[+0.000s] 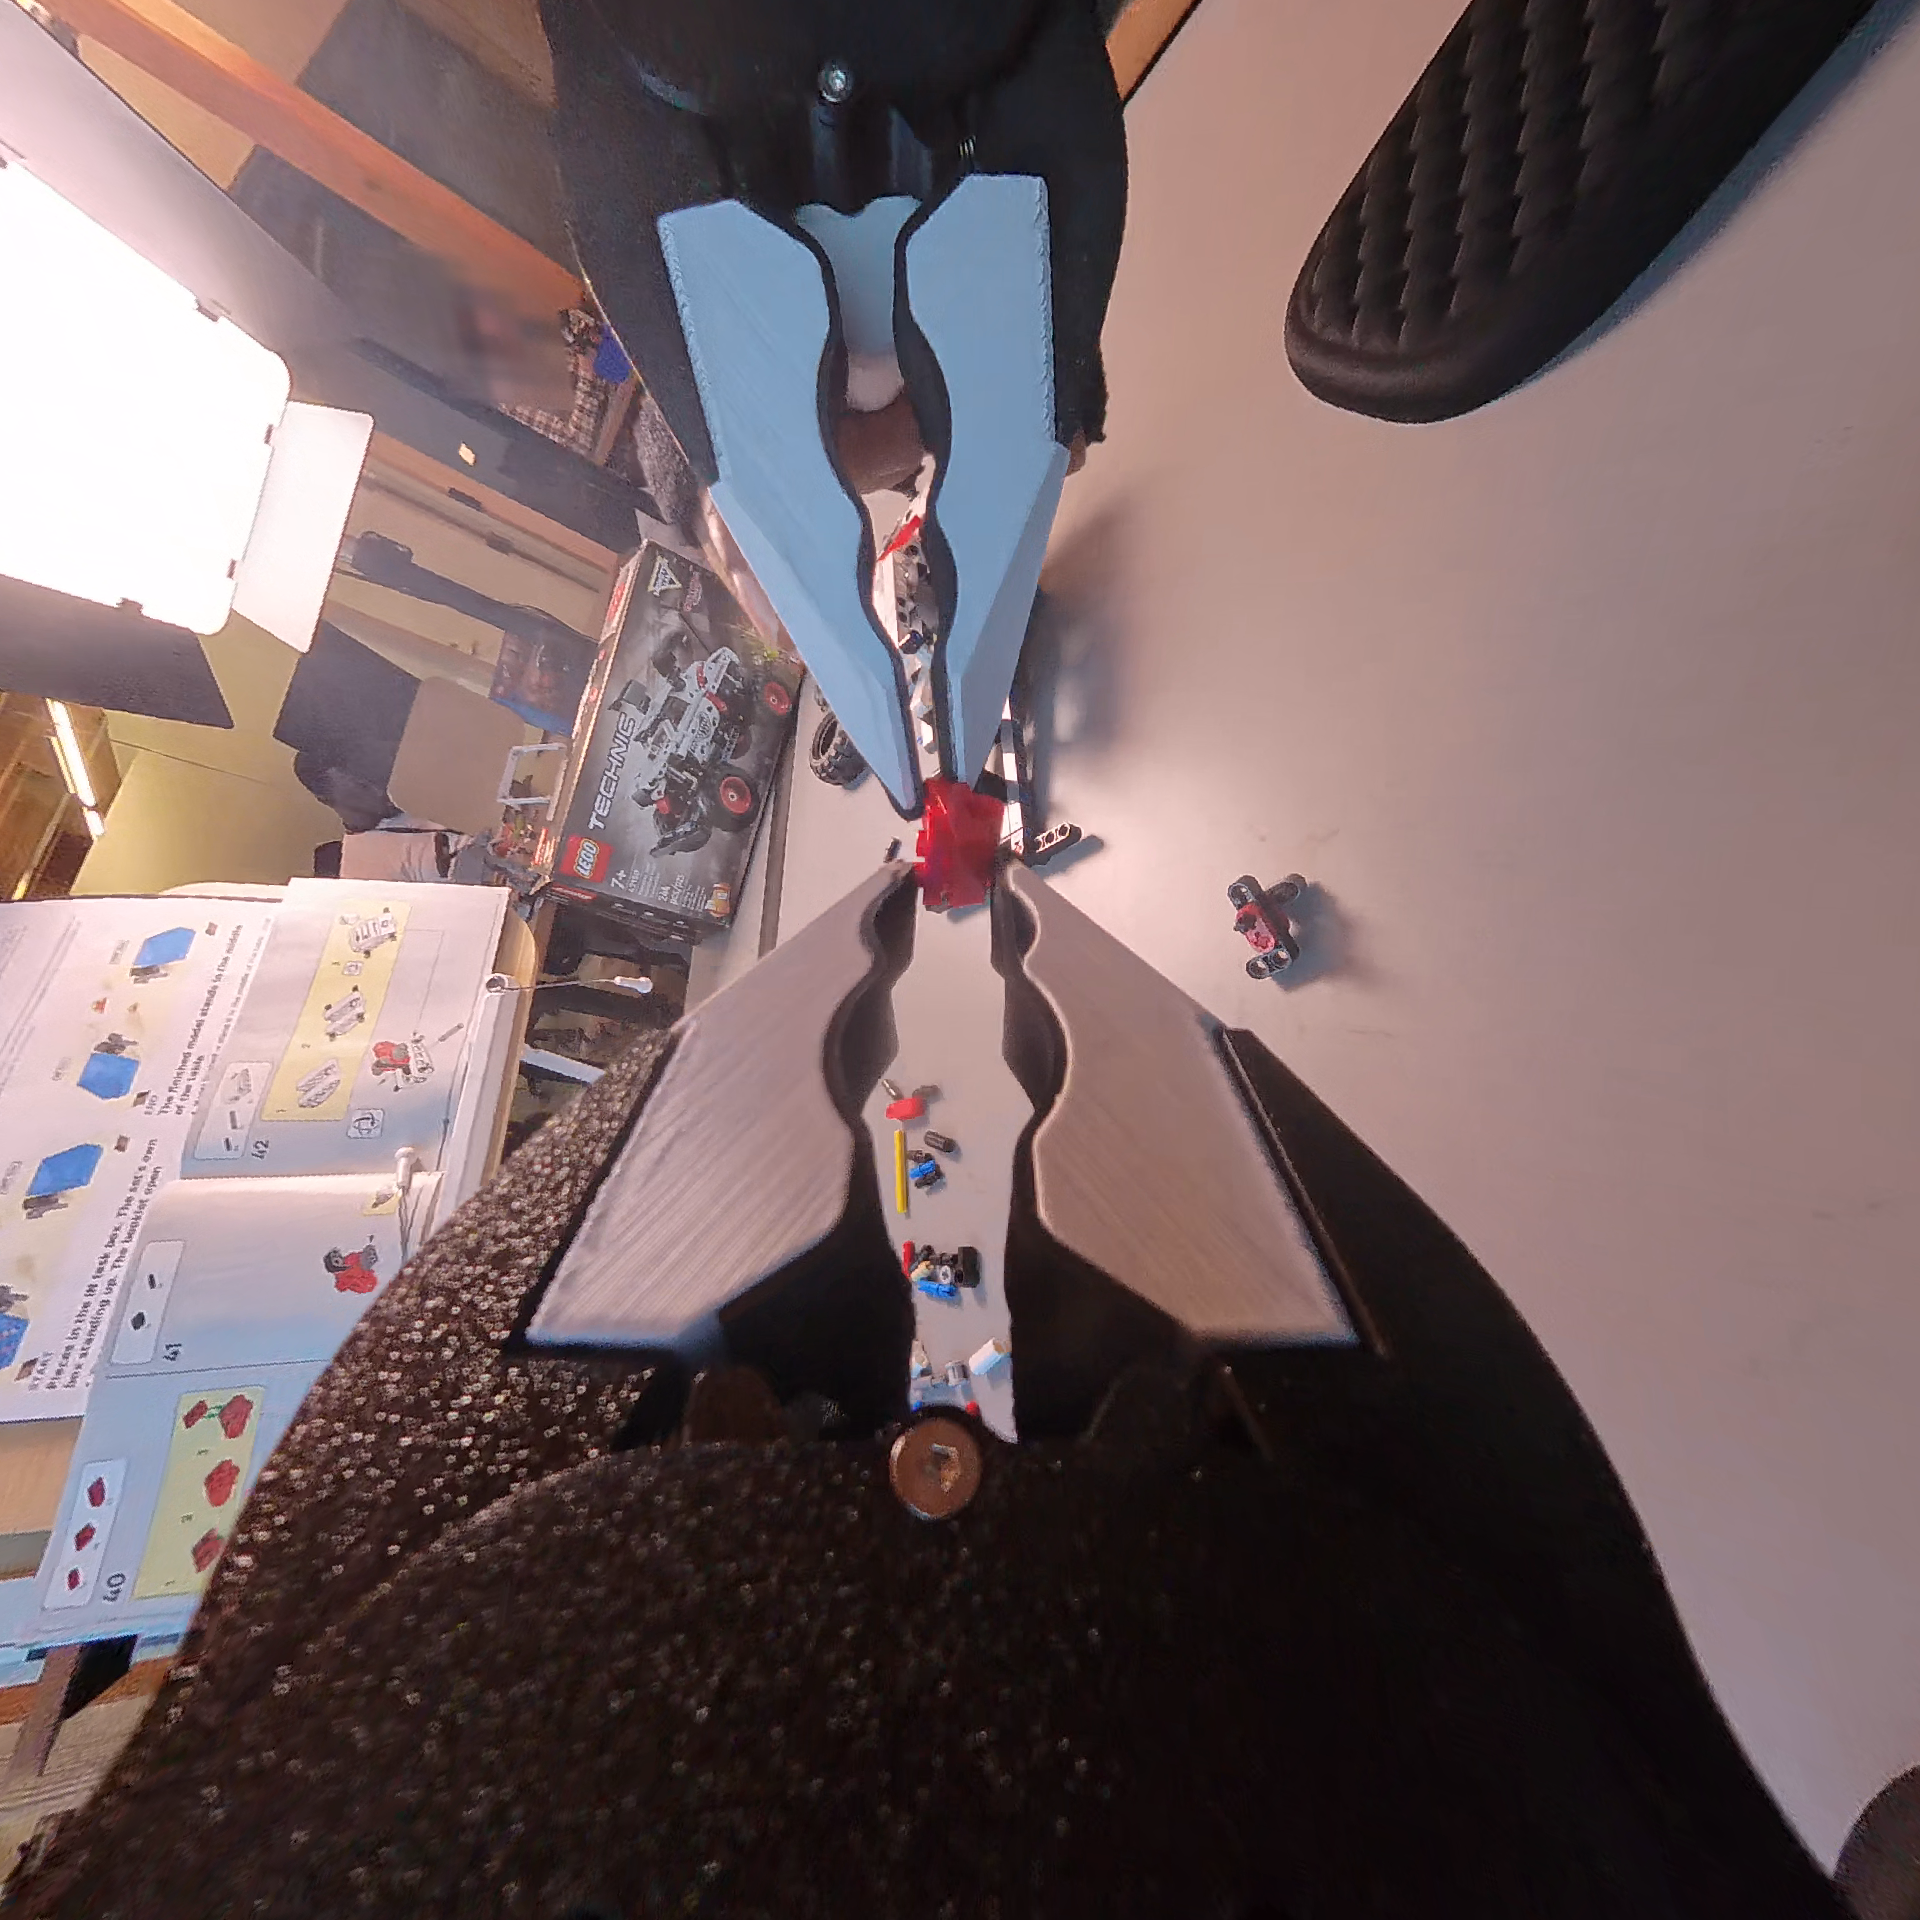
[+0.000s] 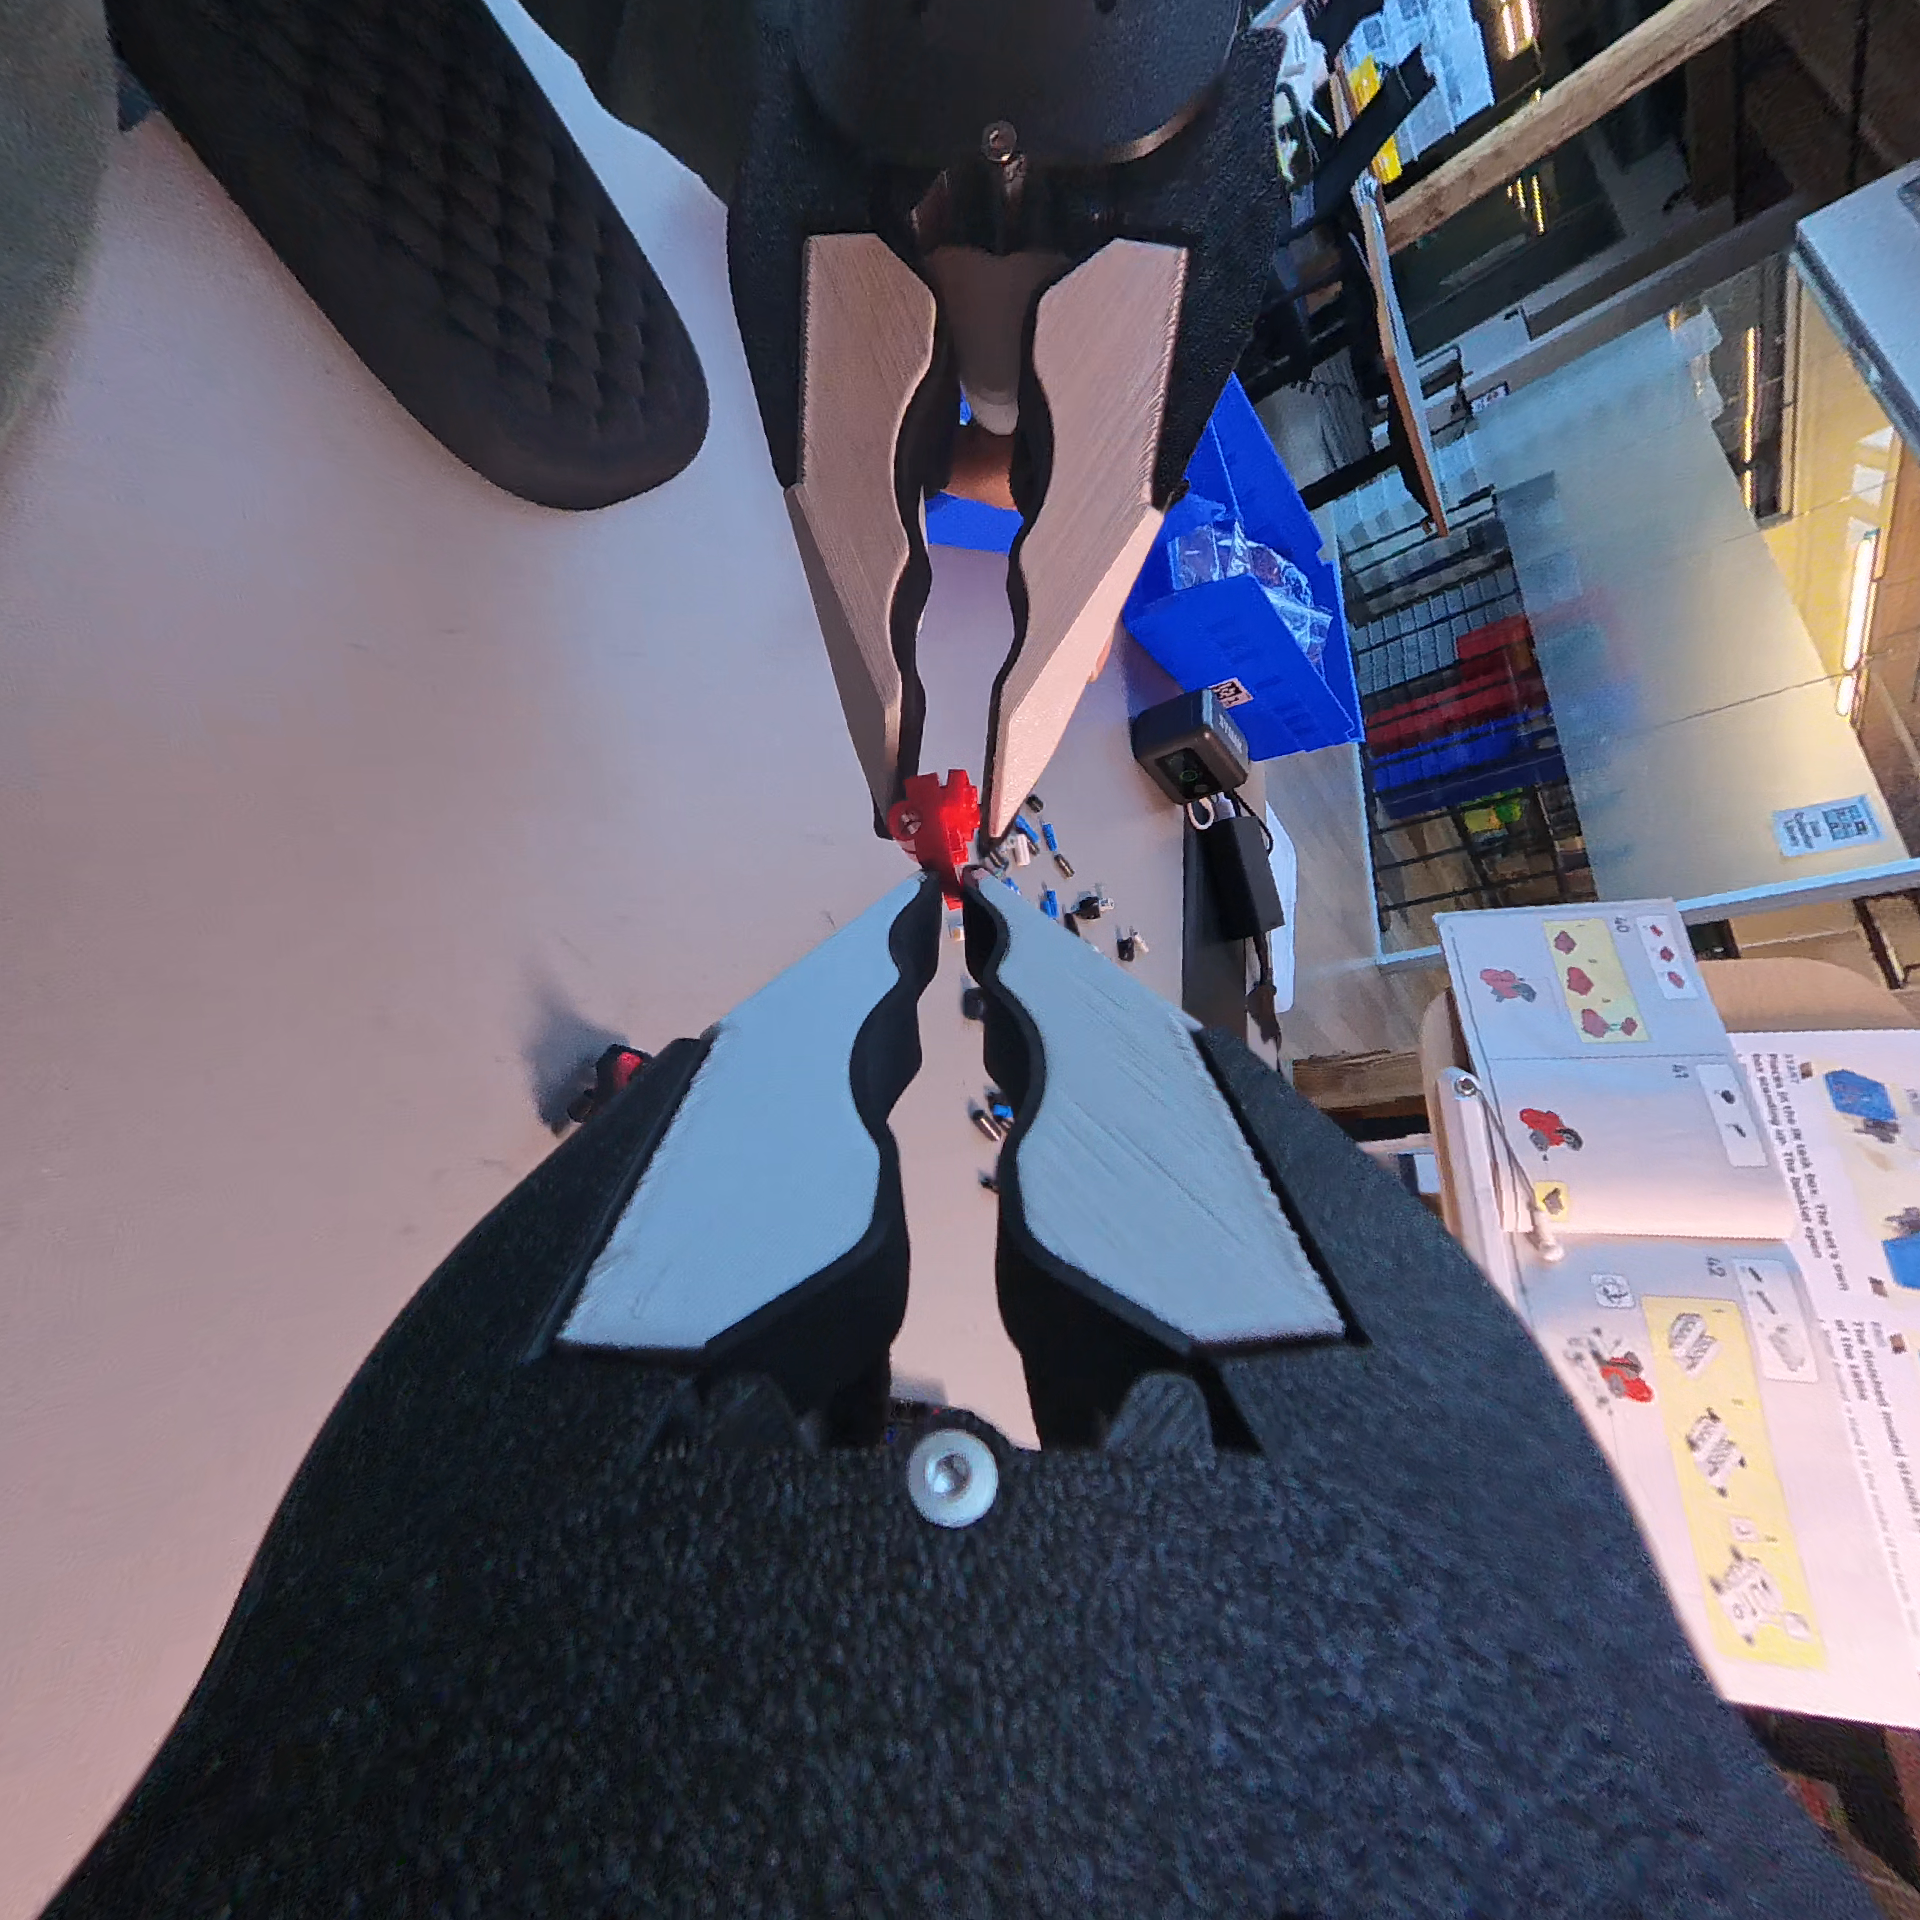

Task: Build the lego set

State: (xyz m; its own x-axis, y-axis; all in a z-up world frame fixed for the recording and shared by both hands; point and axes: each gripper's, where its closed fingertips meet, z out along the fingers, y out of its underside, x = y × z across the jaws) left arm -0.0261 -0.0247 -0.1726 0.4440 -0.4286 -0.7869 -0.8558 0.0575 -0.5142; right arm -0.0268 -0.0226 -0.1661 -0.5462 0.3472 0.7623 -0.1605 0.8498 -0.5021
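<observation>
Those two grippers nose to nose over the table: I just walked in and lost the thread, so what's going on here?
A person is building a Lego set with a handheld gripper in each hand. The left gripper and the right gripper meet tip to tip, both pinching the same small red Lego assembly above the white table. Loose small pieces lie on the table below. Open instruction pages sit off to the side.

Printed set box (image 1: 665,758), numbered booklet pages (image 2: 1662,1299) (wording not given)
</observation>
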